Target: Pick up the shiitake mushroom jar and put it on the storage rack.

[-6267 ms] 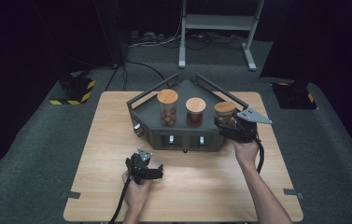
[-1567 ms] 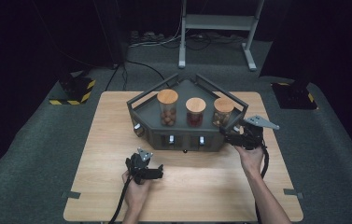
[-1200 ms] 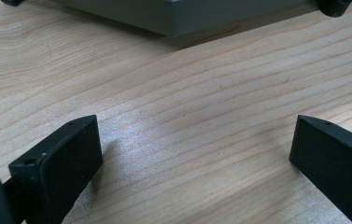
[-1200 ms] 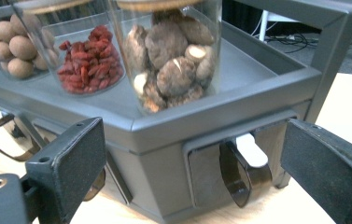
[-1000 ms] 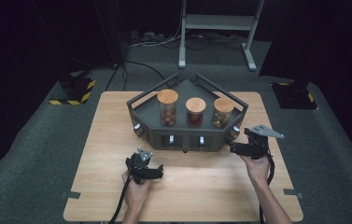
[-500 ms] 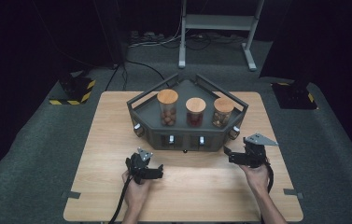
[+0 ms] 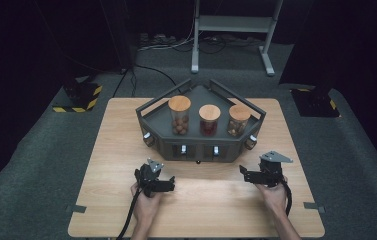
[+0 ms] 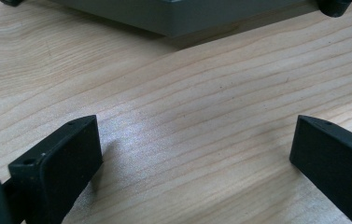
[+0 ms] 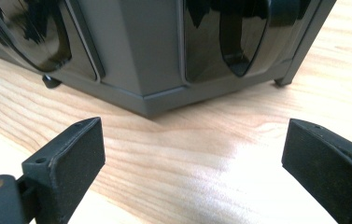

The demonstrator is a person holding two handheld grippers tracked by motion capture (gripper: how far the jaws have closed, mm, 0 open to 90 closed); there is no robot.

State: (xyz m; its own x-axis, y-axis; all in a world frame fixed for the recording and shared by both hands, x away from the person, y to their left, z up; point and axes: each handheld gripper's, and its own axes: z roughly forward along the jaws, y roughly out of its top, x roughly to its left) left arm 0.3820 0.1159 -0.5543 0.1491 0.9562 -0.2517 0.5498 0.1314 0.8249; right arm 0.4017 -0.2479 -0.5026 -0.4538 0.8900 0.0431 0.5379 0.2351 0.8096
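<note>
A dark grey angular rack (image 7: 173, 146) stands at the back middle of the wooden table (image 7: 111, 145). It carries three cork-lidded glass jars: a tall one with brown balls (image 7: 179, 115), a middle one with dark red contents (image 7: 209, 120) and a right one with light brown pieces (image 7: 239, 120). My left gripper (image 7: 168, 184) rests low on the table in front of the rack, open, nothing between its jaws (image 8: 194, 154). My right gripper (image 7: 242, 173) sits open near the rack's right front corner (image 9: 148, 100), its jaws wide apart and empty (image 9: 192, 154).
Small knobs (image 7: 183, 149) stud the rack's front face. Black cables trail from both grippers toward the table's near edge. Grey floor surrounds the table, with a yellow-black striped block (image 7: 78, 97) at back left and a metal stand (image 7: 231, 22) behind.
My right gripper has pulled back from the right jar, come down toward the near side of the table and now rests low by the rack's corner. The left gripper has stayed put.
</note>
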